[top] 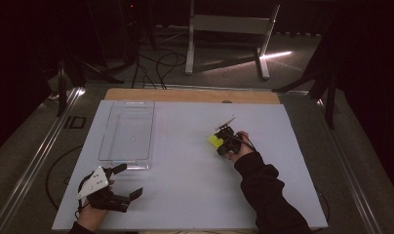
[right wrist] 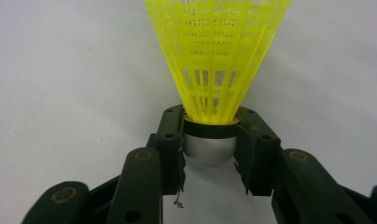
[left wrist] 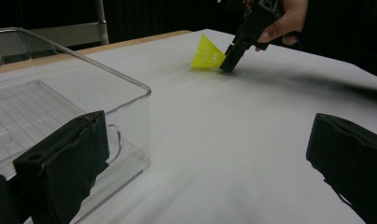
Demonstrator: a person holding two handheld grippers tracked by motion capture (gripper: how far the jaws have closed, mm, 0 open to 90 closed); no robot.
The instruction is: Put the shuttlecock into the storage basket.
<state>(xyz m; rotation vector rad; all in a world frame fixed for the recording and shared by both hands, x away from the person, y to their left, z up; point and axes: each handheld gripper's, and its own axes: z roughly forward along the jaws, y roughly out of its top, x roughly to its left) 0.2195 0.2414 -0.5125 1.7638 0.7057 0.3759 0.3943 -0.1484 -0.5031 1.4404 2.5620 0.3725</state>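
A yellow plastic shuttlecock with a pale rounded head lies on the white table. My right gripper is shut on its head, one black jaw on each side, and the skirt fans away from me. From above, the shuttlecock sits right of the table's middle with the right gripper on it. The left gripper view has the shuttlecock far off with the right gripper holding it. My left gripper rests open near the front left edge, nothing between its jaws.
A clear plastic bin stands at the left of the white table, just beyond my left gripper; its near corner is close to the left jaw. Cables and a metal frame lie on the floor behind the table.
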